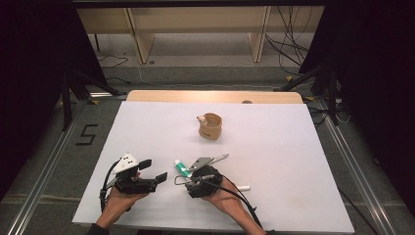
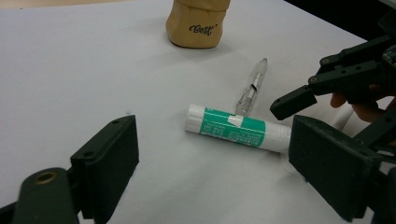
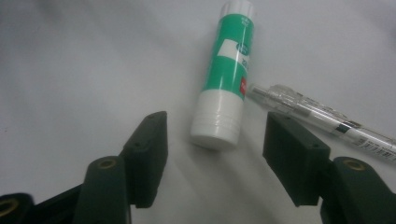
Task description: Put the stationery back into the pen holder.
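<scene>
The glue stick had not yet been gripped: it lay beside the pen, its cap end near the spread right gripper. The left gripper was spread, empty.

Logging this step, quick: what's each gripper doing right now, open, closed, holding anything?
Left gripper: open, holding nothing.
Right gripper: open, jaws either side of the glue stick cap, not gripping it.

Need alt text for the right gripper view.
The right gripper has its open black jaws on either side of the white cap end of a green-and-white glue stick lying on the white table, not yet touching it. A clear pen lies beside the stick.
</scene>
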A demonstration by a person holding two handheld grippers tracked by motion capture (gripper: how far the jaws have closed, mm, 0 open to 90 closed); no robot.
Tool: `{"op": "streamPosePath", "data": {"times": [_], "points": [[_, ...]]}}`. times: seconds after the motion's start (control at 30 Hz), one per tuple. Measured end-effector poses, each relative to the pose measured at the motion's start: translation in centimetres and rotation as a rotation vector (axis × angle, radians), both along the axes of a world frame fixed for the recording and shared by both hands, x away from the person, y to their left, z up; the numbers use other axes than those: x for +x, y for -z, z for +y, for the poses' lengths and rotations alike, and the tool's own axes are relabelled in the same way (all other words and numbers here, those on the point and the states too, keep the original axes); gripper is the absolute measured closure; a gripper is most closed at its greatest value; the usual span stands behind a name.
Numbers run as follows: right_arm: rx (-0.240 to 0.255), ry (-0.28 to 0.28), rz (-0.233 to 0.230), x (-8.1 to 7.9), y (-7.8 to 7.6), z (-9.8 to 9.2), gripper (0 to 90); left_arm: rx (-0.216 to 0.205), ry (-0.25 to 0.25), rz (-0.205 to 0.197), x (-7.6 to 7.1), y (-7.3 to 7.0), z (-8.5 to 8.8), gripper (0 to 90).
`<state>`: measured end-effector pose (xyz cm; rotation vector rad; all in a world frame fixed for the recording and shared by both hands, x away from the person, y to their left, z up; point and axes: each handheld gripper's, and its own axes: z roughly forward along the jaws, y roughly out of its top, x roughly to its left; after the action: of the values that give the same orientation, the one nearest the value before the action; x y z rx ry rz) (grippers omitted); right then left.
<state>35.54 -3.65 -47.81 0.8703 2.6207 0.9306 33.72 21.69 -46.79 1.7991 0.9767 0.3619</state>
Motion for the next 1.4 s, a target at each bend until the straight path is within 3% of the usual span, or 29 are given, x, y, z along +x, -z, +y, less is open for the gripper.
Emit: {"op": "streamPosePath", "data": {"times": [0.5, 1.0, 1.23, 1.4], "points": [[-0.028, -0.013, 0.022, 0.60, 0.51, 0.60, 53.3, -0.001, -0.001, 0.002, -0.01, 0.01, 0.05, 15.9], [-0.022, 0.020, 0.027, 0.77, 0.60, 0.77, 65.2, 0.001, 0.004, 0.002, -0.07, 0.01, -0.06, 15.9], [-0.021, 0.021, 0.036, 0.69, 0.52, 0.75, 65.7, -0.002, -0.001, 0.003, -0.01, 0.04, 0.01, 15.9], [-0.034, -0.012, 0.008, 0.41, -0.03, 0.62, 66.0, -0.003, -0.002, -0.001, 0.00, -0.03, 0.13, 15.9]]}}
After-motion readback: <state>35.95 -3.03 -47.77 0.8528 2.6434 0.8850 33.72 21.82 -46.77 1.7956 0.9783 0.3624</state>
